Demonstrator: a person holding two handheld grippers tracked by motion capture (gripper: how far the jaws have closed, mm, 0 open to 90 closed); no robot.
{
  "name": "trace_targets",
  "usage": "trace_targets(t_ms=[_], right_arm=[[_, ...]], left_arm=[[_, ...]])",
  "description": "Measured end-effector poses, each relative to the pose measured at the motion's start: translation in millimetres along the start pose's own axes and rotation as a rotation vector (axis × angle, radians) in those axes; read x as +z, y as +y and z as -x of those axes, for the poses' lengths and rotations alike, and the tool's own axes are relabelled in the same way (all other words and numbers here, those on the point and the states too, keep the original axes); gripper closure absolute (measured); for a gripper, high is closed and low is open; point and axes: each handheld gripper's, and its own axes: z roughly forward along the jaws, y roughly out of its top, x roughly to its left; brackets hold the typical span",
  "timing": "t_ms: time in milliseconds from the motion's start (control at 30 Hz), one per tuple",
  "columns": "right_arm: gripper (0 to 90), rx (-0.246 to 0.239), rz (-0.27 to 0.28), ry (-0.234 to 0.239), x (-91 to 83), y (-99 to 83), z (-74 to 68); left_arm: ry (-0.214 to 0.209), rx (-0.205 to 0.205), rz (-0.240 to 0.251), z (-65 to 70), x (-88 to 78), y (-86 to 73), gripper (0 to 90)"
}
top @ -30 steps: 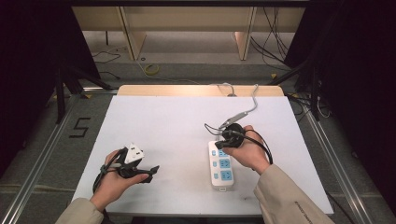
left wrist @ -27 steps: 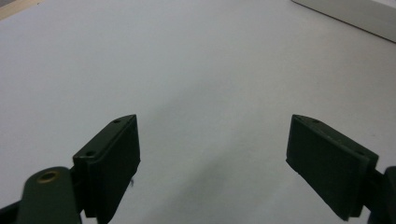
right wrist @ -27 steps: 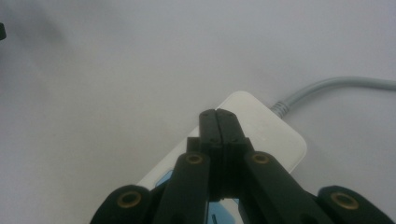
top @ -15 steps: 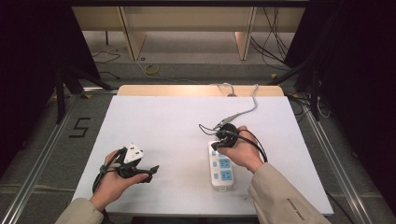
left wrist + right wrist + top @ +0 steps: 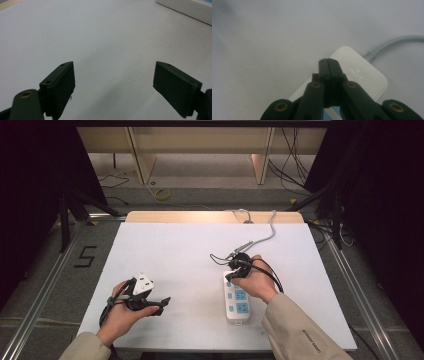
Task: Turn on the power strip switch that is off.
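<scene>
A white power strip (image 5: 235,306) with blue sockets lies on the white table (image 5: 185,250), its grey cable (image 5: 267,234) running off toward the far edge. My right gripper (image 5: 234,270) is over the strip's cable end. In the right gripper view its jaws (image 5: 328,61) are pressed together with nothing between them, above the strip's white end (image 5: 364,77) and near the cable (image 5: 392,43); I cannot tell if they touch it. My left gripper (image 5: 162,303) rests low at the near left, open and empty (image 5: 113,66), with a corner of the strip (image 5: 192,10) at upper right.
A white three-cornered plate (image 5: 143,283) sits on top of the left gripper. Black cable loops (image 5: 220,257) trail from the right gripper over the table. Beyond the table's wooden far edge (image 5: 200,216) lie floor cables and shelf legs. Metal rails run along both sides.
The right hand has shifted slightly left over the strip's far end, its jaws staying shut. The left hand and the strip have not moved.
</scene>
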Motion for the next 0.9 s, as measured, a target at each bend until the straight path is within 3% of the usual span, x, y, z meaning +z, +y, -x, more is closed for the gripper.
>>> trace_targets(t_ms=[467,900], right_arm=[[90.0,-0.016,-0.049,-0.011,11.8,3.8,-1.9],[90.0,-0.031,-0.085,-0.016,12.3,8.6,-3.0]], left_arm=[[0.002,0.004,-0.002,-1.5,-0.8,-0.5,17.3],[0.004,0.007,-0.003,-1.1,-0.7,-0.3,17.3]])
